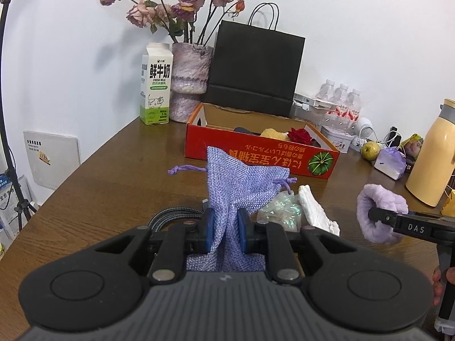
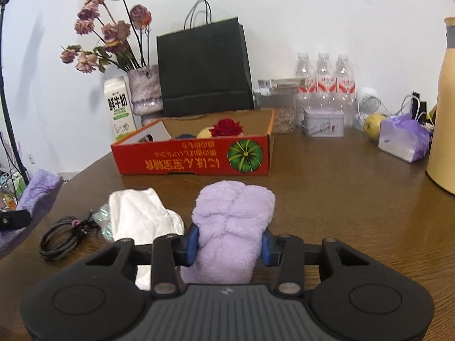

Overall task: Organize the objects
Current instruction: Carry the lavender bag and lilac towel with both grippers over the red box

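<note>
- Left wrist view: left gripper (image 1: pixel 224 231), jaws pinched tight on lilac drawstring pouch (image 1: pixel 241 182), which is lifted clear of the brown table (image 1: pixel 113 193). Red cardboard box (image 1: pixel 256 156) beyond it, already holding a red rose (image 1: pixel 299 135) and a yellow item. Loose just right of the pouch: iridescent wrapper (image 1: pixel 281 210), white cloth (image 1: pixel 315 210). Coiled cable (image 1: pixel 176 213) at near left.
- Right wrist view: right gripper (image 2: pixel 229 243), jaws clamped on fluffy purple cloth (image 2: pixel 233 218), near of the box.
- Progress, judged: partly done; two items in hand, neither boxed yet; cloth, wrapper and cable not yet picked up.
</note>
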### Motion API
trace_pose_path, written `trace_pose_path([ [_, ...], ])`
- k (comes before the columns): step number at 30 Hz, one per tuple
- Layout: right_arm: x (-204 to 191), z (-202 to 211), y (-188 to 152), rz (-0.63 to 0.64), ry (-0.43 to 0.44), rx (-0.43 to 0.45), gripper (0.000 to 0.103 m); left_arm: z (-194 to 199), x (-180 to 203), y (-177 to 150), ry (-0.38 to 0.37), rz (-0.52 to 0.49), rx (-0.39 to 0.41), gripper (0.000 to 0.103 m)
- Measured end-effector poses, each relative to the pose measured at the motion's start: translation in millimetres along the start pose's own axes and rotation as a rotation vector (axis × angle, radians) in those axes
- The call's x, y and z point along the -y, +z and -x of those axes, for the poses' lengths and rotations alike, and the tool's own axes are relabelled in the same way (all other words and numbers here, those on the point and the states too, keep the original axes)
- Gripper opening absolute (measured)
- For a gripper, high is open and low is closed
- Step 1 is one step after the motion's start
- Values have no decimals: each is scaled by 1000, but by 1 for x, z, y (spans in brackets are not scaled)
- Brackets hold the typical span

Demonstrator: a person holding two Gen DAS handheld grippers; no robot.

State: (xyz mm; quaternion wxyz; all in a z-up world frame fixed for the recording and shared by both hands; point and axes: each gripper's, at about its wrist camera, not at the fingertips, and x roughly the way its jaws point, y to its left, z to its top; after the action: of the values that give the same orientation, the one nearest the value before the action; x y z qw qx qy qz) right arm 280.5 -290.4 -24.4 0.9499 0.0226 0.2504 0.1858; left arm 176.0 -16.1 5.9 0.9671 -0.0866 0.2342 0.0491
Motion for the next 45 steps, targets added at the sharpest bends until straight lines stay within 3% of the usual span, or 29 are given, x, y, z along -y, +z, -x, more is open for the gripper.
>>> trace_pose_path([
  [22, -28, 9, 31, 55, 50, 77, 39, -12, 19, 30, -16, -31, 29, 18],
  [45, -57, -45, 76, 98, 108, 118, 39, -73, 27, 84, -25, 12, 74, 18],
])
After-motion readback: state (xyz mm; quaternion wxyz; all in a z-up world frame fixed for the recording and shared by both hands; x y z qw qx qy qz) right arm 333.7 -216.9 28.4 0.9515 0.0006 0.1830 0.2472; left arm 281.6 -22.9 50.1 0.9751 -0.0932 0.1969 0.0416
